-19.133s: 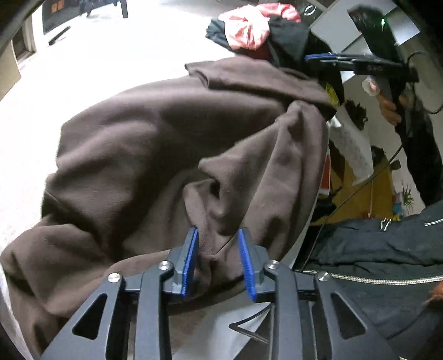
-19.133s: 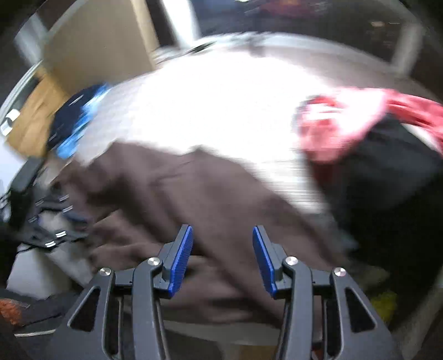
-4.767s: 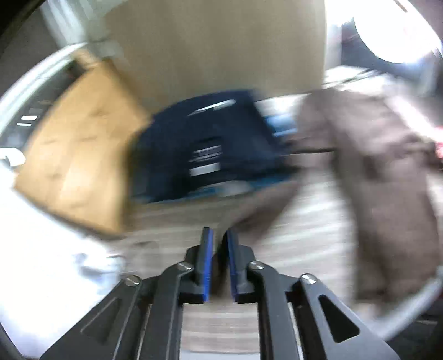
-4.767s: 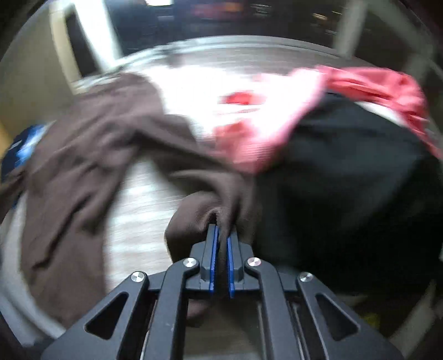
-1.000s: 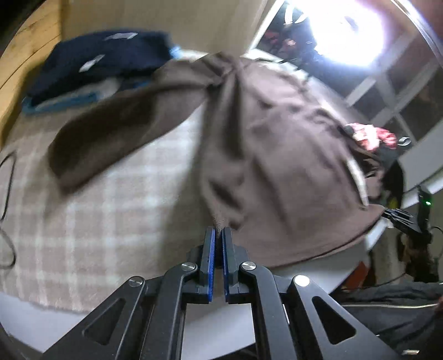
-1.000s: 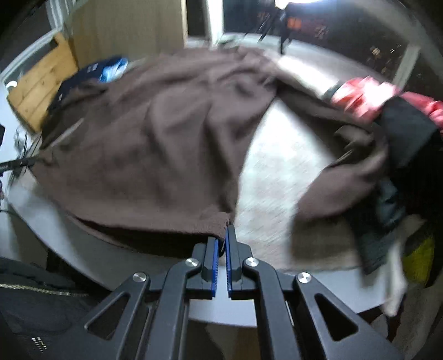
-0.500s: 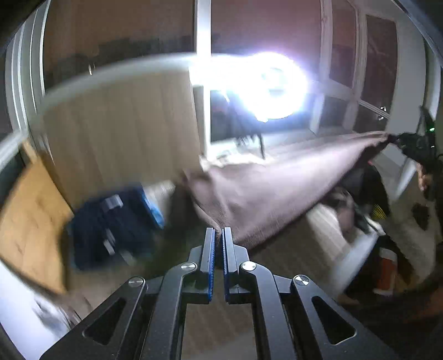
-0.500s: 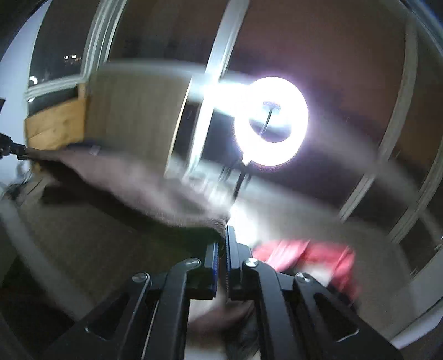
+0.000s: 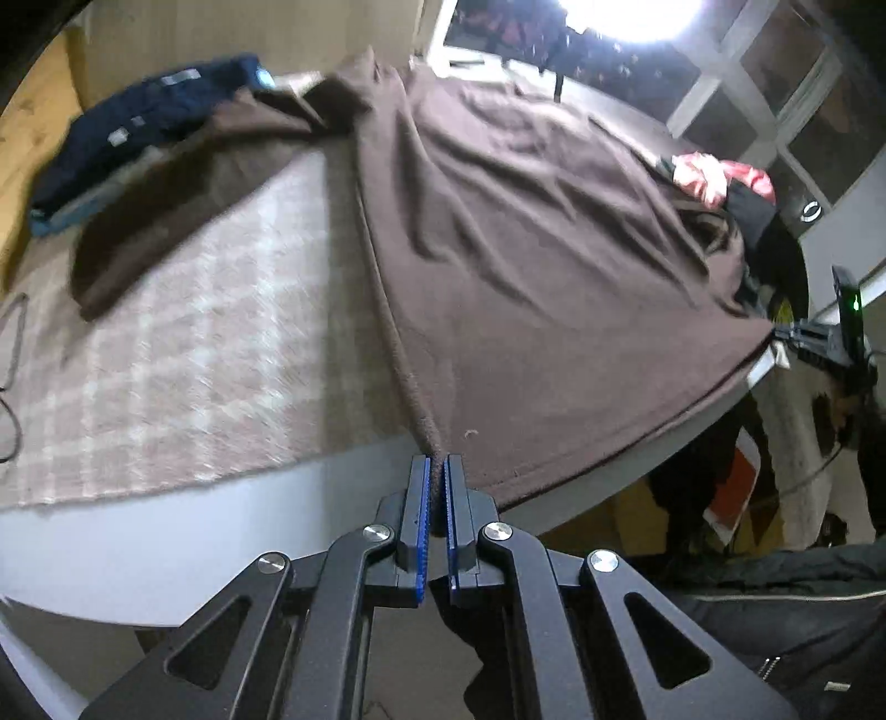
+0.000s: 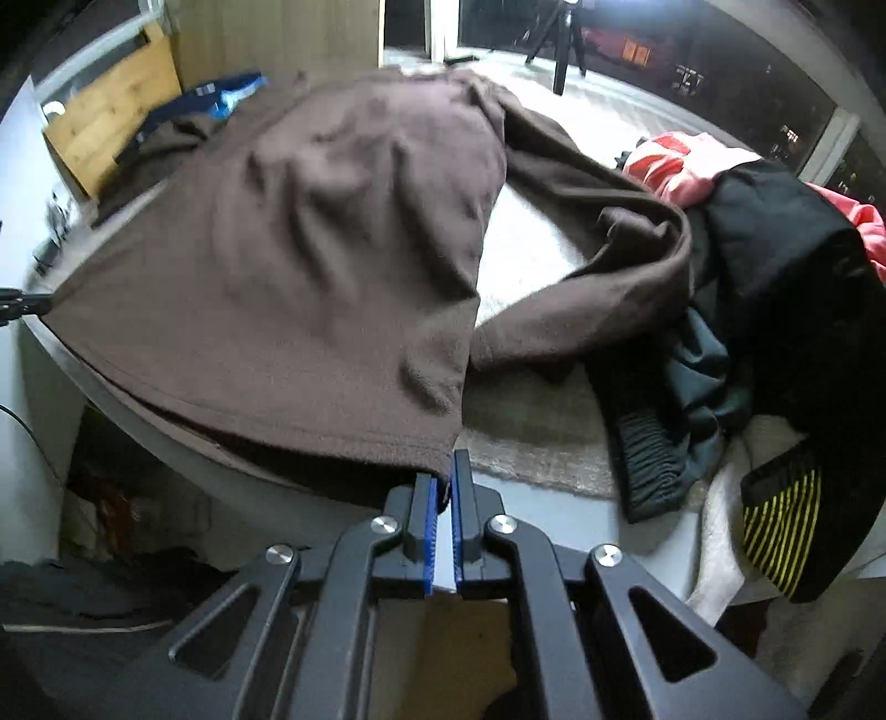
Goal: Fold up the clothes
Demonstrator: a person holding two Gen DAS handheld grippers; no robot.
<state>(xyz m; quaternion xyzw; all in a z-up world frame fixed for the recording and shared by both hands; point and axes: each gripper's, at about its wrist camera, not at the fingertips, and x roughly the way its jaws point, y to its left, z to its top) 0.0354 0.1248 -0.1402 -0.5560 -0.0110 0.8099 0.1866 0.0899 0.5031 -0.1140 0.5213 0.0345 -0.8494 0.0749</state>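
- Night-dark windows point(image 9: 775, 72) w/ a bright lamp glare behind; round white tabletop point(image 9: 138, 531) covered by a beige checked cloth point(image 9: 194, 343).
- Brown sweatshirt point(image 9: 526, 249) lies spread over the tabletop, body mostly flat, hem hanging just past the near rim.
- Left tool point(image 9: 437, 493): clenched on the sweatshirt's hem corner, blue pads almost touching, only a thin bunch of fabric between them. Side seam runs taut from the pads up and away across the tabletop.
- Right tool point(image 10: 442, 498): also clamped on the opposite hem corner, pads nearly together, fabric edge pinched at the tips. Seen from the left wrist view it sits far right, at the tabletop's rim point(image 9: 814, 338), w/ the hem stretched between the two tools.
- Left sleeve point(image 9: 166, 210) lies angled out over the checked cloth, cuff toward the near-left side.
- Right sleeve point(image 10: 598, 249) is crumpled in a loop, resting against the clothes pile.
- Clothes pile at the tabletop's right side: pink-red garment point(image 10: 681, 166), black garment point(image 10: 775, 249), dark piece w/ ribbed band point(image 10: 648, 448), black item w/ yellow stripes point(image 10: 781, 537).
- Navy-blue folded garment point(image 9: 144, 122) at the far left, next to a wooden board point(image 10: 111, 116).
- Tripod point(image 10: 559, 50) on the floor beyond the tabletop.
- Dark zipped jacket point(image 9: 775, 626) of the person at lower right in the left wrist view.
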